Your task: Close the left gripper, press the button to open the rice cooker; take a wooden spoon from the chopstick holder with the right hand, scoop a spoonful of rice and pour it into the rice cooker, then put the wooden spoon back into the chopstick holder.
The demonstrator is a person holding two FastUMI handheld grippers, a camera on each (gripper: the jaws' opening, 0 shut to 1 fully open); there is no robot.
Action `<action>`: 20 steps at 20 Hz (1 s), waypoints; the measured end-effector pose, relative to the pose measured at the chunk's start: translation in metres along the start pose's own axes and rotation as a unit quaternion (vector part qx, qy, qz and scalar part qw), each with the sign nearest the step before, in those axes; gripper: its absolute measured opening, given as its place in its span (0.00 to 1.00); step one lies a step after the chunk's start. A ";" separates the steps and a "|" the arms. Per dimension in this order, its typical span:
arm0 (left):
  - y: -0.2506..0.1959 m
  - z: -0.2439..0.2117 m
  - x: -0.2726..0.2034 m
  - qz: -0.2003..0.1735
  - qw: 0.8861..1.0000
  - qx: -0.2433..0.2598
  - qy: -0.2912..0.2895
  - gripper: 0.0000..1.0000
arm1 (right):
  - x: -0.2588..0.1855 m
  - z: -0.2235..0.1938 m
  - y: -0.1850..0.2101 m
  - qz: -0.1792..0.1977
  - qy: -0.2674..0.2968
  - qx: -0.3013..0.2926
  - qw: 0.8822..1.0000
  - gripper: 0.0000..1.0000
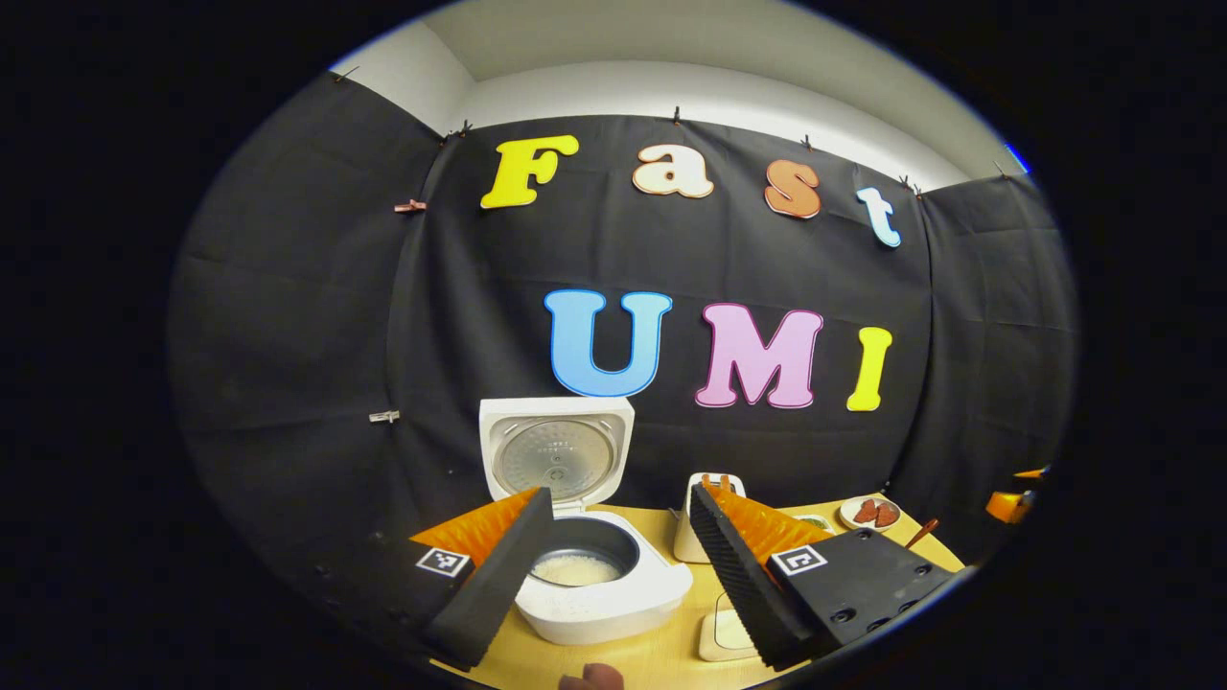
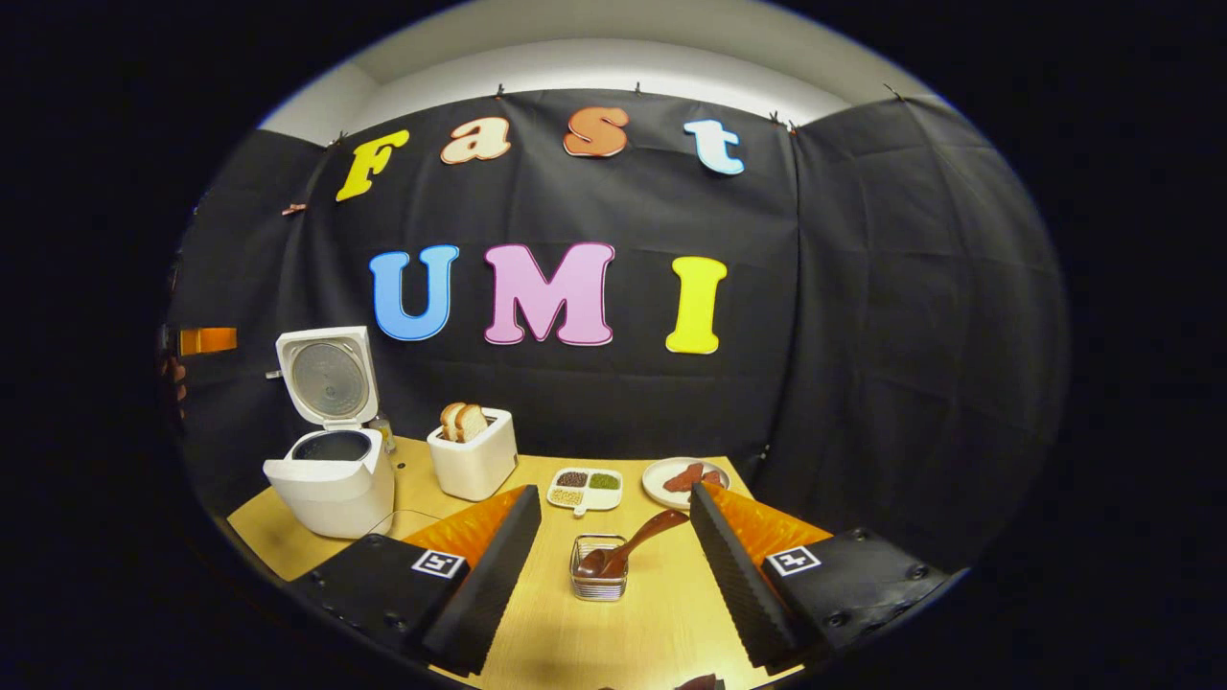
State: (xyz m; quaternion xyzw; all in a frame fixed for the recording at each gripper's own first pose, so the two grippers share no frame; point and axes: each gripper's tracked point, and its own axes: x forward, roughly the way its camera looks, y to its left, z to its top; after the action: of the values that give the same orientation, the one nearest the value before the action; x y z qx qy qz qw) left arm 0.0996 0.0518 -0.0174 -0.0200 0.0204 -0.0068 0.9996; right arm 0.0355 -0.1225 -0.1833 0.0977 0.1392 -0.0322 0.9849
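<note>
The white rice cooker (image 1: 599, 599) stands open with its lid (image 1: 556, 455) upright, and white rice (image 1: 575, 570) lies in the pot. My left gripper (image 1: 613, 537) is open just in front of it, its left finger (image 1: 494, 575) overlapping the cooker's rim. In the right gripper view the cooker (image 2: 331, 484) is at the far left. A wooden spoon (image 2: 637, 541) rests bowl-down in the wire chopstick holder (image 2: 599, 575), handle leaning right. My right gripper (image 2: 613, 546) is open, with the holder low between its fingers and touching neither.
A white toaster (image 2: 472, 455) with bread stands beside the cooker. A divided dish of grains (image 2: 585, 489) and a plate of red pieces (image 2: 685, 479) sit behind the holder. The left gripper's orange part (image 2: 206, 340) shows at the far left. A small white dish (image 1: 724, 632) lies near the table's front.
</note>
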 end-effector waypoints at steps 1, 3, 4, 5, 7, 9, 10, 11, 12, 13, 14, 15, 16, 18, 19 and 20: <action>-0.002 0.000 -0.006 0.002 1.000 -0.008 -0.001 0.98 | 0.010 -0.011 -0.007 -0.001 0.008 0.010 1.000 0.98; -0.010 -0.005 -0.017 0.001 1.000 -0.028 0.001 0.98 | 0.032 -0.035 -0.018 -0.001 0.024 0.011 1.000 0.98; -0.011 -0.010 -0.021 0.004 0.999 -0.033 0.006 0.98 | 0.044 -0.047 -0.022 0.002 0.032 0.006 0.999 0.98; -0.012 -0.015 -0.026 0.008 0.999 -0.035 0.014 0.98 | 0.055 -0.058 -0.027 0.003 0.042 0.002 0.999 0.98; -0.012 -0.022 -0.030 0.017 0.999 -0.030 0.025 0.98 | 0.077 -0.078 -0.033 0.012 0.055 0.009 0.998 0.97; -0.015 -0.028 -0.034 0.026 0.999 -0.022 0.032 0.98 | 0.100 -0.097 -0.032 0.024 0.072 0.029 0.997 0.96; -0.016 -0.030 -0.036 0.031 0.999 -0.020 0.035 0.97 | 0.110 -0.111 -0.031 0.028 0.084 0.038 0.995 0.96; -0.016 -0.031 -0.037 0.035 0.998 -0.020 0.037 0.96 | 0.121 -0.123 -0.031 0.029 0.097 0.046 0.994 0.96; -0.018 -0.035 -0.038 0.040 0.998 -0.024 0.040 0.94 | 0.132 -0.134 -0.032 0.027 0.110 0.054 0.992 0.96; -0.018 -0.036 -0.039 0.045 0.998 -0.029 0.043 0.95 | 0.142 -0.142 -0.032 0.028 0.119 0.063 0.990 0.97; -0.018 -0.039 -0.039 0.050 0.997 -0.031 0.043 0.95 | 0.151 -0.148 -0.031 0.030 0.124 0.071 0.989 0.97; -0.016 -0.040 -0.038 0.058 0.997 -0.030 0.045 0.95 | 0.162 -0.152 -0.027 0.036 0.126 0.081 0.988 0.96; -0.014 -0.045 -0.038 0.067 0.996 -0.028 0.047 0.94 | 0.172 -0.157 -0.025 0.039 0.131 0.091 0.986 0.91; -0.013 -0.049 -0.039 0.077 0.996 -0.019 0.049 0.94 | 0.184 -0.162 -0.018 0.040 0.137 0.111 0.984 0.72; -0.013 -0.052 -0.040 0.080 0.995 -0.011 0.052 0.94 | 0.186 -0.163 -0.014 0.042 0.135 0.114 0.983 0.55; -0.012 -0.056 -0.043 0.083 0.995 -0.001 0.055 0.94 | 0.189 -0.164 -0.008 0.043 0.130 0.114 0.984 0.52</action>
State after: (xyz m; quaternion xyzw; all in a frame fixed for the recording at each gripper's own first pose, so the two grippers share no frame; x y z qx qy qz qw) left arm 0.0542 0.0379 -0.0708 -0.0191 0.0774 0.0749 0.9940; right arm 0.1718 -0.1036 -0.3924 0.2190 0.2573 0.0077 0.9412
